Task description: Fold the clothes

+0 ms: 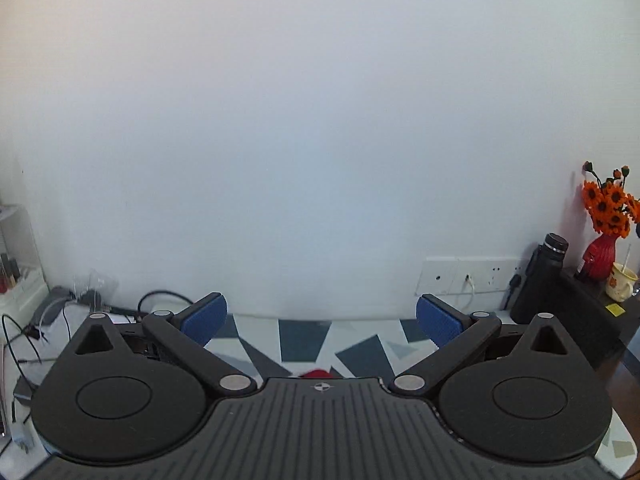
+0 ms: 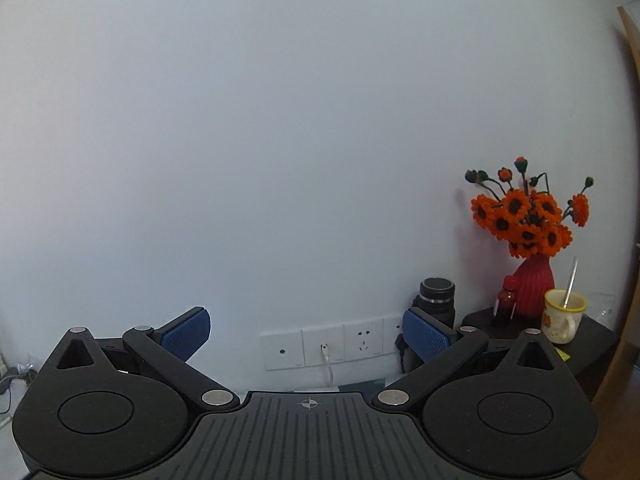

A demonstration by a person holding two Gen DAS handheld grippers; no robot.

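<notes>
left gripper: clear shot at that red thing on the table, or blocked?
Probably yes. The left gripper is open and empty, and the red item lies on the patterned table just ahead, nothing between. Only a sliver shows above the gripper body, and the gripper points at the wall, so tilt down first.

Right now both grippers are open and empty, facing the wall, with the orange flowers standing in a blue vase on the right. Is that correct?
Not quite: the vase is red, as the right wrist view shows. The rest holds: the left gripper and right gripper are open and empty, facing the wall, with the orange flowers on the right.
</notes>
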